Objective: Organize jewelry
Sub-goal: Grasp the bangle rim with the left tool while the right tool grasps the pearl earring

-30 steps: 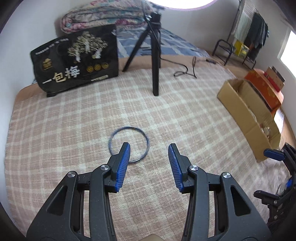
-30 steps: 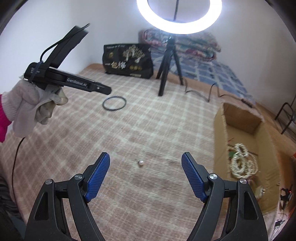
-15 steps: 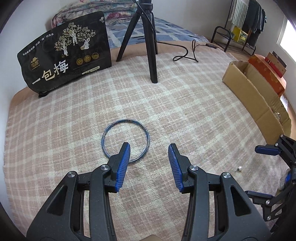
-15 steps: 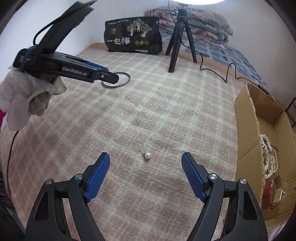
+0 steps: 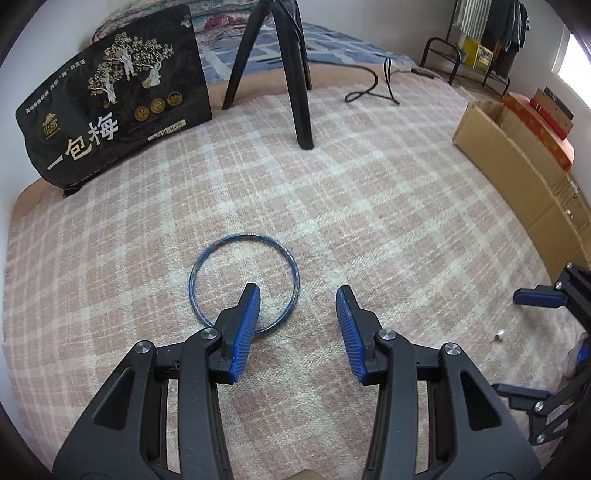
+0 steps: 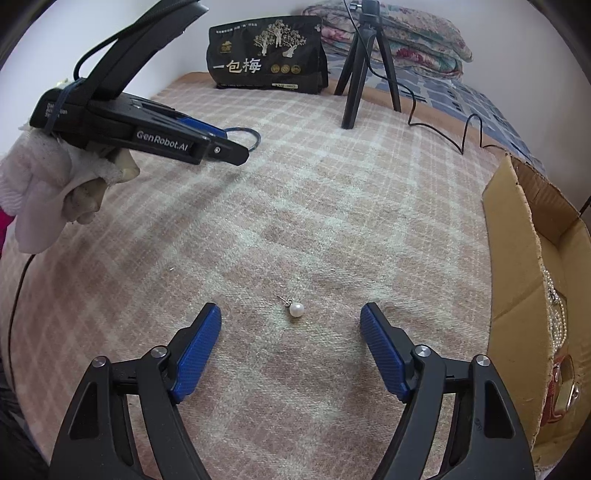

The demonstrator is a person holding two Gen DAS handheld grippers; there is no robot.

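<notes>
A thin blue bangle (image 5: 243, 280) lies flat on the plaid blanket. My left gripper (image 5: 297, 293) is open just above it, its left finger over the bangle's near rim; it also shows in the right wrist view (image 6: 236, 149) with part of the bangle (image 6: 255, 136) beyond it. A small pearl earring (image 6: 296, 309) lies on the blanket between the fingers of my open right gripper (image 6: 291, 314); it shows small in the left wrist view (image 5: 500, 335). A cardboard box (image 6: 517, 258) at the right holds pearl necklaces (image 6: 557, 314).
A black tripod (image 5: 295, 81) stands at the back middle with a cable (image 5: 373, 88) trailing right. A black printed bag (image 5: 110, 114) leans at the back left. Folded quilts (image 6: 406, 33) lie behind. A red box (image 5: 535, 125) sits past the cardboard box.
Both grippers have dropped lower and moved forward: the left closed in over the bangle, the right over the pearl earring. Both stay open.
</notes>
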